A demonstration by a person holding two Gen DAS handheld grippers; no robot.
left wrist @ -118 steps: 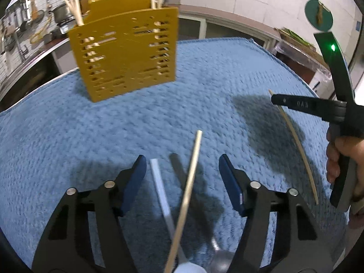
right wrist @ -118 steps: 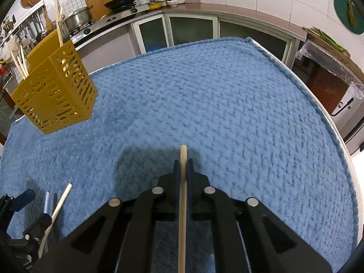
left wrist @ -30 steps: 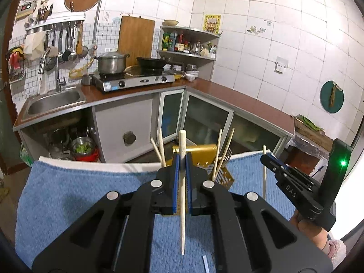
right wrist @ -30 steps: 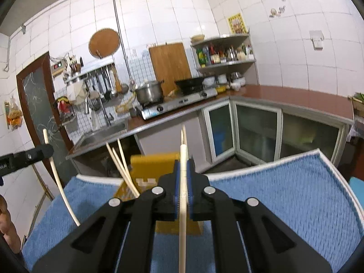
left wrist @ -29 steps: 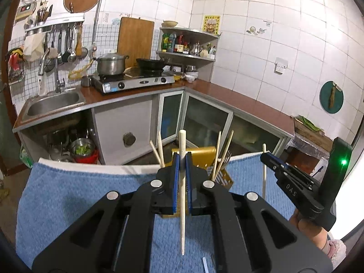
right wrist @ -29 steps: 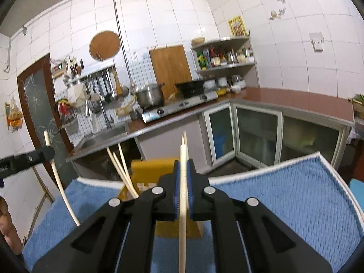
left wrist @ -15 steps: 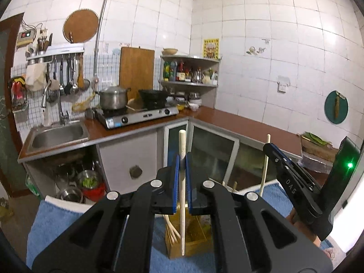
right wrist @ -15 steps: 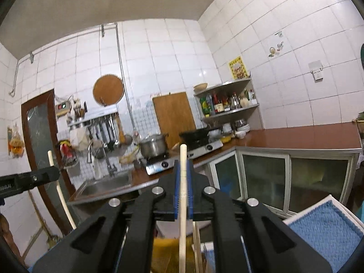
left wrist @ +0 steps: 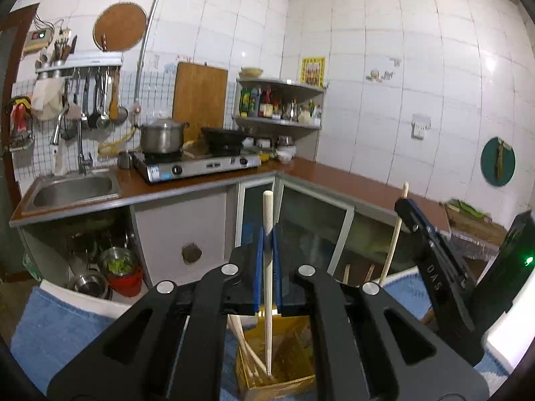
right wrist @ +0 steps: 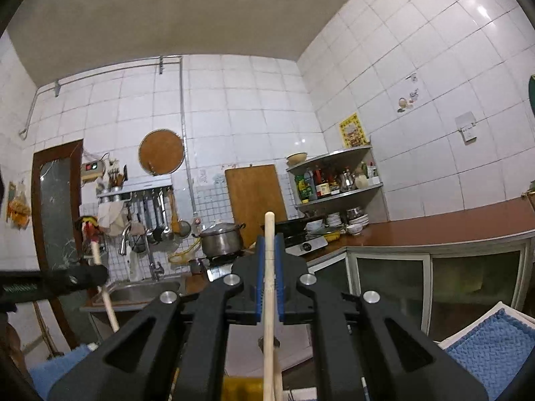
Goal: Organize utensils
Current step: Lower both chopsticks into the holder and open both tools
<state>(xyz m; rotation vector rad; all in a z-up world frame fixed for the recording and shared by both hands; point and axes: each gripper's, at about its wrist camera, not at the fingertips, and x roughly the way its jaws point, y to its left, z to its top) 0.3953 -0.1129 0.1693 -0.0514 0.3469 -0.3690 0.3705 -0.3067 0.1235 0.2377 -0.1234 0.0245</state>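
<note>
The left hand-held gripper [left wrist: 266,247] is clamped on a pale wooden chopstick [left wrist: 267,300], its blue pads [left wrist: 256,267] pressed against the stick on both sides. The chopstick stands close to upright; its rounded top rises above the pads and its lower end reaches down inside the yellow utensil holder [left wrist: 287,381], which stands on the blue towel [left wrist: 63,337] directly below the gripper. Other pale sticks [left wrist: 245,351] already lean in that holder (how many is hard to count, the gripper's black arms cover part of the opening).

The right hand-held gripper [right wrist: 270,260] is likewise closed tight on a 2nd chopstick [right wrist: 268,317], held near vertical, with its tip above the pads and the shaft running down toward a sliver of the yellow holder [right wrist: 240,389] at the bottom edge of the right wrist view. In the left wrist view this same right gripper [left wrist: 406,207] shows at the right, tilted, its chopstick [left wrist: 394,234] slanting down toward the holder's rim; whether that stick's lower end is inside cannot be told.

Behind both stand a tiled kitchen wall, a sink [left wrist: 72,188] and a stove with a steel pot [left wrist: 162,138].
</note>
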